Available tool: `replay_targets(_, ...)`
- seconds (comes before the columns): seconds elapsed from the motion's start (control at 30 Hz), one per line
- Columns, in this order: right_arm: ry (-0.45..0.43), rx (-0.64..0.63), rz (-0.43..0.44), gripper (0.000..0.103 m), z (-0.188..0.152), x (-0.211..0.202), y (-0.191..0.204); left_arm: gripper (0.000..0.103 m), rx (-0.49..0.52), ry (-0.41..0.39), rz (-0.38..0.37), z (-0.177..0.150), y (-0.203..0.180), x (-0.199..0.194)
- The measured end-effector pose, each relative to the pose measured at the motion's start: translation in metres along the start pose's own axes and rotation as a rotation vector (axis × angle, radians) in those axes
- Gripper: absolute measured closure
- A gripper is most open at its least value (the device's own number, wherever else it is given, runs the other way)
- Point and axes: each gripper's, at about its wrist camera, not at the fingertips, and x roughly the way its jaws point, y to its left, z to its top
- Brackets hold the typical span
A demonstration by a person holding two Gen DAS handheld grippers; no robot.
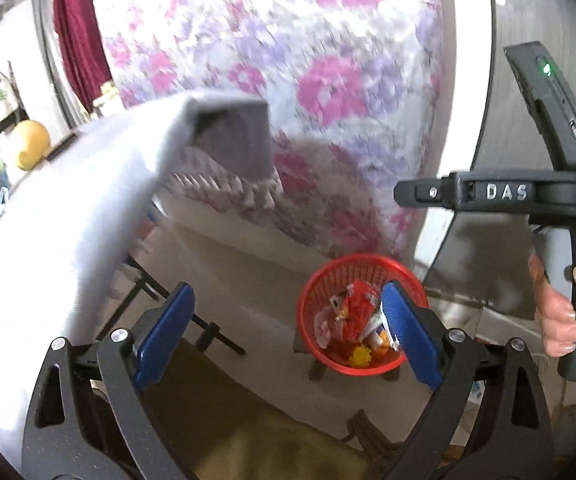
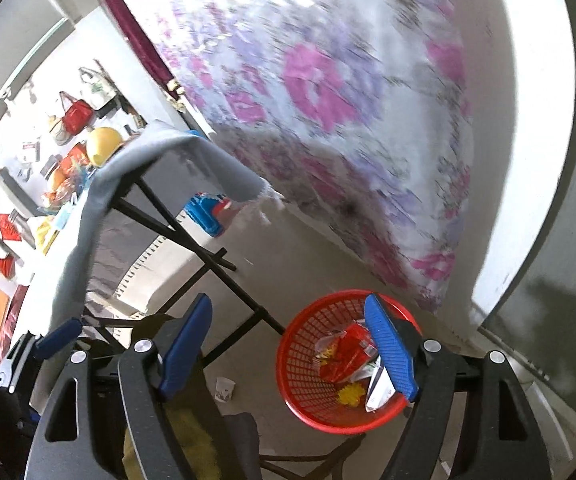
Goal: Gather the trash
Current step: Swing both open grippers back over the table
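Both tongs hang above the floor with their blue pads spread wide and nothing between them: the left tongs (image 1: 288, 332) frame bare floor and the near rim of the basket, and the right tongs (image 2: 288, 352) do the same in their own view. No earlier view is at hand to compare. The red mesh basket (image 1: 320, 280) stands on a small dark stool (image 1: 302, 346) on the pale floor (image 1: 248, 276), out beyond the desk's corner and near the foot of a flowered curtain (image 1: 328, 88). Inside it lies the collected trash: a crumpled red wrapper (image 1: 358, 312), a clear plastic scrap (image 1: 322, 322), a white packet with print (image 2: 378, 390) and a small yellow piece (image 1: 360, 357) at the bottom. The desk (image 1: 68, 208), draped in a grey cloth with a fringed edge, rises at the left of both views; its black folding legs (image 2: 192, 240) cross beneath it. A small white crumpled scrap (image 2: 224, 388) lies on the floor between the desk's legs and the basket, clear of the basket's rim. In the left view the right tool's dark handle (image 1: 528, 192) crosses the right side, with a person's hand (image 1: 560, 316) wrapped round its grip. An olive cloth (image 1: 256, 432) shows below the tongs in both views. A blue plastic crate (image 2: 204, 212) sits on the floor under the desk's far edge.
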Motion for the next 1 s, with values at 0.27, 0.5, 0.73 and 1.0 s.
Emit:
replay_targets(0.27,-0.052,-0.111,0.020,0.020,0.007,-0.029,0.052,0.007,-0.093,-0.101,0.057,0.004,0.034,-0.044)
replay_targets(0.5,-0.074,-0.215,0.040,0.014,0.006,-0.045,0.102,0.007,-0.216,-0.121,0.144,-0.011,0.082,-0.067)
replay_targets(0.73,-0.100,-0.303,0.077,0.008,0.002,-0.058,0.156,0.007,-0.366,-0.128,0.285,-0.039,0.155,-0.097)
replay_targets(1.0,-0.088,-0.453,0.148,0.006,-0.004,-0.039,0.237,0.007,-0.466,-0.055,0.497,-0.083,0.244,-0.113)
